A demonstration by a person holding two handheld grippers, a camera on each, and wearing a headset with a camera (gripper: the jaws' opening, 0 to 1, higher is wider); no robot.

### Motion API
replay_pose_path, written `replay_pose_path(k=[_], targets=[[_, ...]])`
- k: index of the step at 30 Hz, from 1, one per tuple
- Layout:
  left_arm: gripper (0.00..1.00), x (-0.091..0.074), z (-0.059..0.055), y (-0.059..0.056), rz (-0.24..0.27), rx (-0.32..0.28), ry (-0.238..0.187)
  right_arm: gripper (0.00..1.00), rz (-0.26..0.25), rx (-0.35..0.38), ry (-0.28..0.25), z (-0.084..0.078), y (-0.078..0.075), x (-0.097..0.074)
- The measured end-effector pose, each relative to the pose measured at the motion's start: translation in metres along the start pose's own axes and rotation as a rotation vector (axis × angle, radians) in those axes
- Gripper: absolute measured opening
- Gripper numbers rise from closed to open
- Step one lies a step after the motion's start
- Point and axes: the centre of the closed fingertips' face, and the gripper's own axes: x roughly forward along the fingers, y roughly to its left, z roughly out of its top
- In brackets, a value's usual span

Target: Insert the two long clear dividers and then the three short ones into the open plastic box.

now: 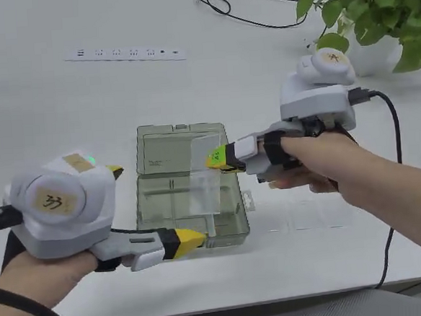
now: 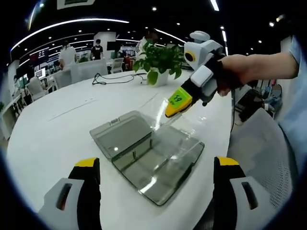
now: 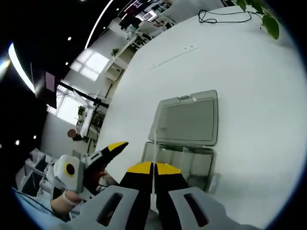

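The open clear plastic box point(image 1: 233, 225) lies mid-table, its lid point(image 1: 177, 144) folded flat behind the base. My right gripper point(image 1: 218, 159) is shut on a clear divider point(image 1: 204, 176), holding it upright over the base. In the right gripper view the divider point(image 3: 154, 151) shows as a thin edge between the shut tips point(image 3: 153, 167), above the box point(image 3: 192, 160). My left gripper point(image 1: 154, 204) hovers open at the box's near left corner, holding nothing. Its view looks over the box point(image 2: 148, 158) toward the right gripper point(image 2: 176, 101) and the divider point(image 2: 163, 120).
More clear dividers point(image 1: 301, 220) lie flat on the white table to the right of the box. A power strip point(image 1: 127, 54) sits at the back left, with a black cable point(image 1: 258, 13) and a potted plant point(image 1: 381, 9) at the back right. The table's front edge point(image 1: 278, 298) is close.
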Motion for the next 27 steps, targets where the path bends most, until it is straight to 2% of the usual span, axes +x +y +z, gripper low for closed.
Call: replay_pose_path(k=[2, 5, 7, 8, 10, 19, 27], targets=[[1.0, -0.002, -0.005, 0.003, 0.001, 0.019, 0.01, 0.02, -0.009, 0.01, 0.016, 0.001, 0.0, 0.003], [1.0, -0.006, -0.009, 0.003, -0.009, 0.02, -0.003, 0.02, -0.044, 0.015, 0.071, -0.005, -0.001, 0.006], [1.0, -0.008, -0.012, 0.003, -0.008, 0.028, -0.007, 0.02, -0.046, 0.02, 0.074, 0.002, -0.001, 0.01], [1.0, -0.008, -0.013, 0.003, -0.009, 0.031, -0.008, 0.02, -0.057, 0.022, 0.103, 0.0, -0.001, 0.01], [1.0, -0.009, -0.016, 0.004, -0.009, 0.034, -0.003, 0.02, -0.069, 0.032, 0.115, 0.0, 0.0, 0.013], [1.0, -0.012, -0.021, 0.01, -0.001, 0.076, -0.005, 0.02, -0.116, 0.011, 0.227, -0.004, 0.004, 0.025], [1.0, -0.017, -0.024, 0.015, 0.012, 0.073, -0.018, 0.02, -0.145, 0.066, 0.267, -0.009, 0.005, 0.034]])
